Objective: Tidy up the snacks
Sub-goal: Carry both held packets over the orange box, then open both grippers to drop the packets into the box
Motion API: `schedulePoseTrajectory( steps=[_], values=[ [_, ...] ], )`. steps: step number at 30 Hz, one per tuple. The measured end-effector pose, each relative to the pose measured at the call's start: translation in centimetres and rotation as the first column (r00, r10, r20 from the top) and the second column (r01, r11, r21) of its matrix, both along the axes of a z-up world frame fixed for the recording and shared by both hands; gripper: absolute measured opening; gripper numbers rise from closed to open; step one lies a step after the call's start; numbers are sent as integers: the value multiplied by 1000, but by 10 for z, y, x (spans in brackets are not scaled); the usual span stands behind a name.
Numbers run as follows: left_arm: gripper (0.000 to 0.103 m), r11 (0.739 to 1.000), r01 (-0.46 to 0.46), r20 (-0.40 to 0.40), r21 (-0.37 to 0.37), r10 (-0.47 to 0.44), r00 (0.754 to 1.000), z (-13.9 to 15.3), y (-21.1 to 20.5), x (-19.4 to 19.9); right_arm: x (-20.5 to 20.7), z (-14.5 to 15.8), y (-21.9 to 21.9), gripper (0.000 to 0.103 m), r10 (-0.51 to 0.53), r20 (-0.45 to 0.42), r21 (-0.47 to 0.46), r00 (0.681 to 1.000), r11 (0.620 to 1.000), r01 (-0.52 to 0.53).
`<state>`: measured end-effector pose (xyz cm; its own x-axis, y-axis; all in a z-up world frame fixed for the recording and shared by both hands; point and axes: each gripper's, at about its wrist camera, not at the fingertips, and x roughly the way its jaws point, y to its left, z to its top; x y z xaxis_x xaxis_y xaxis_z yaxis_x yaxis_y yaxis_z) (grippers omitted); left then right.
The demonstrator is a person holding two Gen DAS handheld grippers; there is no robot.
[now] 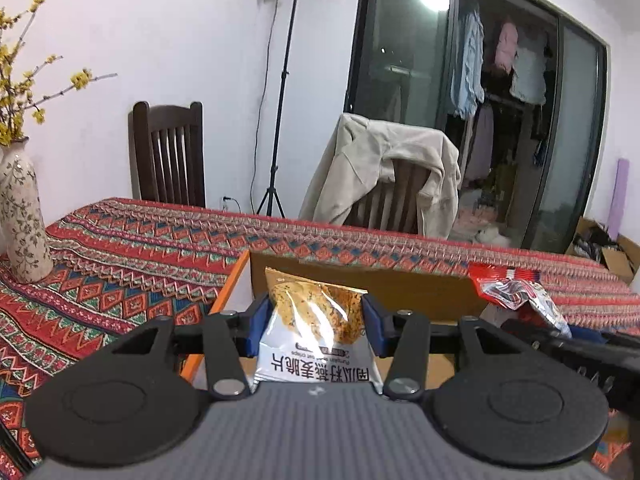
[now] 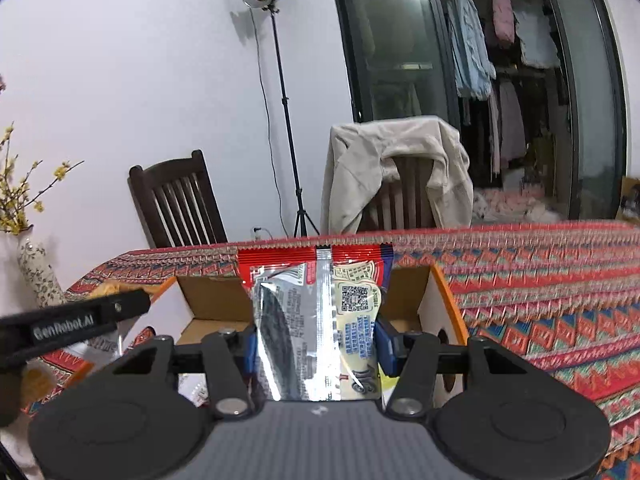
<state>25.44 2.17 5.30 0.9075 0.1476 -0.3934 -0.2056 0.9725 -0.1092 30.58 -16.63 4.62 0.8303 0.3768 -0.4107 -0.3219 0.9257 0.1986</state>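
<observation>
My left gripper (image 1: 316, 326) is shut on a white and brown chips bag (image 1: 316, 320), its blue pads pressing both sides. The bag hangs over an open cardboard box (image 1: 400, 288) with orange-edged flaps. My right gripper (image 2: 316, 340) is shut on a red and silver snack bag (image 2: 316, 304), held upright above the same cardboard box (image 2: 212, 300). In the left wrist view that red and silver bag (image 1: 516, 292) shows at the right, held by the right gripper's black arm. In the right wrist view the left gripper's black arm (image 2: 80, 320) crosses at the left.
The table wears a red patterned cloth (image 1: 140, 248). A floral vase (image 1: 22, 216) with yellow flowers stands at the left. Two dark wooden chairs (image 1: 168, 152) stand behind, one draped with a beige jacket (image 1: 380, 168). A light stand (image 1: 280, 100) and glass doors lie beyond.
</observation>
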Motion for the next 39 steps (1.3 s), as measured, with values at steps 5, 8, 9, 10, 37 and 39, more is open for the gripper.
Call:
schedulePoseTrajectory(
  steps=[5, 8, 9, 10, 37, 39],
  values=[
    [49, 1000, 19, 3, 19, -19, 1000, -7, -2, 0, 0, -11, 1, 53, 1, -1, -10, 1000, 1000, -1],
    [50, 999, 23, 12, 21, -24, 1000, -10, -3, -2, -2, -13, 4, 53, 6, 7, -24, 1000, 1000, -6],
    [52, 1000, 23, 14, 20, -23, 1000, -10, -4, -2, -4, -14, 3, 55, 7, 7, -29, 1000, 1000, -7],
    [58, 1000, 18, 17, 18, -18, 1000, -11, -3, -4, -3, -14, 4, 55, 4, 6, -36, 1000, 999, -4],
    [103, 995, -9, 40, -97, 13, 999, 21, 8, -62, -53, 5, -18, 103, -40, 44, -24, 998, 999, 41],
    [103, 995, 0, 34, -95, 3, 999, 21, 7, -70, -63, 8, -20, 103, -35, 48, -30, 998, 999, 37]
  ],
)
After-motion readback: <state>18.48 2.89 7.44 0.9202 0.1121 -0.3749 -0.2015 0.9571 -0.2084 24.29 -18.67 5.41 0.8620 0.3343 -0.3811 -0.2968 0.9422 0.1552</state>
